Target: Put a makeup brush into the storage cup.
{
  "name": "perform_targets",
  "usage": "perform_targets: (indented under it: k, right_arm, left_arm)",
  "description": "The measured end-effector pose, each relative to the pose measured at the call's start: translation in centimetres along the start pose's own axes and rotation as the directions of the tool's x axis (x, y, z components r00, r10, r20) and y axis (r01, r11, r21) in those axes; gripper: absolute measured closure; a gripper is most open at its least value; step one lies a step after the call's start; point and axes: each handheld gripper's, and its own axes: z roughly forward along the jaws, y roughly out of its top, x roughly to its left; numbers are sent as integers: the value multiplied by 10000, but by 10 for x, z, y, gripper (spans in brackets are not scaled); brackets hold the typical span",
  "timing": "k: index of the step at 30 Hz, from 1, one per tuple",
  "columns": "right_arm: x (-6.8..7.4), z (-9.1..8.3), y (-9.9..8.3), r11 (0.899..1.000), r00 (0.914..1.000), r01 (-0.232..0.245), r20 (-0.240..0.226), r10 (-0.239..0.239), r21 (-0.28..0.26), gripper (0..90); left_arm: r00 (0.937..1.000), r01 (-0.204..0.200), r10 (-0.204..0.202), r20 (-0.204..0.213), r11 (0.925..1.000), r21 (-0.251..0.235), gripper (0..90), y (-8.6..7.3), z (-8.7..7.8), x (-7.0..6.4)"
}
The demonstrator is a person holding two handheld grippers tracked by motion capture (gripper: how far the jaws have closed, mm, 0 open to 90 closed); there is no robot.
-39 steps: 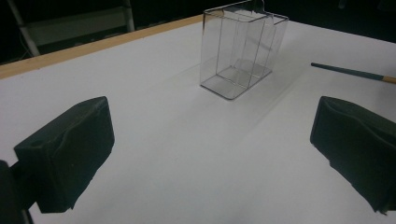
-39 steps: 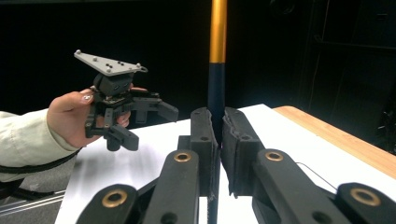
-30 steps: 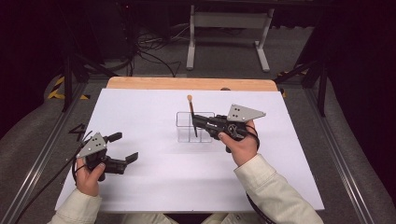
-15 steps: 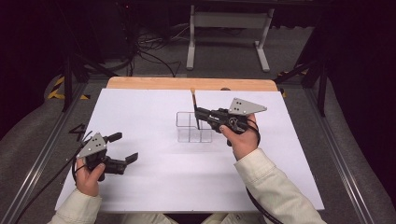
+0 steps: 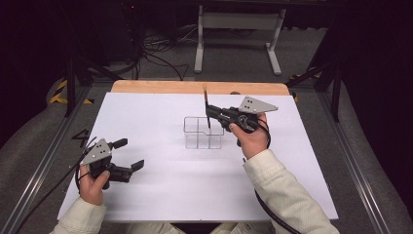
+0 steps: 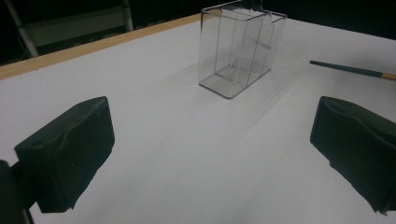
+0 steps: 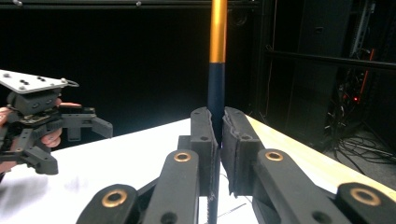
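Slim dark-blue brush (image 5: pixel 207 108) with an orange upper handle stands upright, pinched between the closed jaws of the right gripper (image 5: pixel 210 113), its lower end inside the clear, thin-walled compartment holder (image 5: pixel 203 132) near the middle of the white table (image 5: pixel 160 195), toward the far wooden edge (image 5: pixel 160 87). Bare matte surface lies open on every side of the holder. Left gripper (image 5: pixel 127 154) rests near the front-left corner, black padded jaws spread wide and holding nothing.
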Motion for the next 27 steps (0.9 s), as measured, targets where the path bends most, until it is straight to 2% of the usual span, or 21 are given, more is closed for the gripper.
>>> perform_targets:
  k: [15,27]
  right_arm:
    - [-13,9,-7,9991,9980,-386,488,393,-156,830]
    - [-19,19,-28,9970,9952,-773,604,770,18,830]
  left_arm:
    - [10000,19,-19,-6,10000,0,6,0,0,0]
    - [10000,51,-51,8,10000,5,5,-1,0,0]
